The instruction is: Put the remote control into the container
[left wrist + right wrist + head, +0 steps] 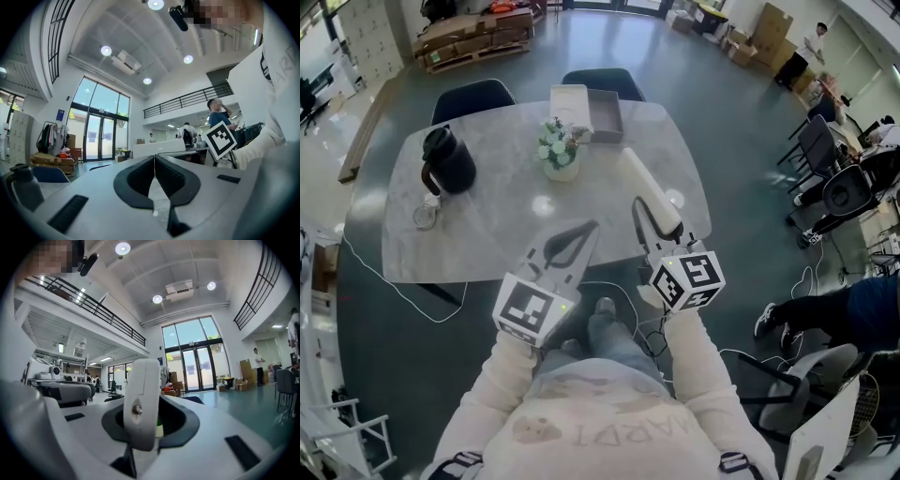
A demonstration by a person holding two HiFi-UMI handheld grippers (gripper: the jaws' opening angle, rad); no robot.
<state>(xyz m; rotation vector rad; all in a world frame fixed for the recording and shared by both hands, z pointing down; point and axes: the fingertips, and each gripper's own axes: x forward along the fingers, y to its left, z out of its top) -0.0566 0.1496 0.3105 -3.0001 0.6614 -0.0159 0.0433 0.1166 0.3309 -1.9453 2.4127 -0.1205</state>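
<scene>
The white remote control lies lengthwise between the jaws of my right gripper, which is shut on it and holds it low over the near right part of the marble table. In the right gripper view the remote control stands upright between the jaws of the right gripper and hides most of the gap. The open grey container sits at the far table edge, with its white lid beside it on the left. My left gripper is shut and empty over the near table edge; its fingertips meet.
A black kettle and a small glass stand at the table's left. A vase of white flowers stands between my grippers and the container. Two dark chairs are tucked in at the far side. Cables lie on the floor.
</scene>
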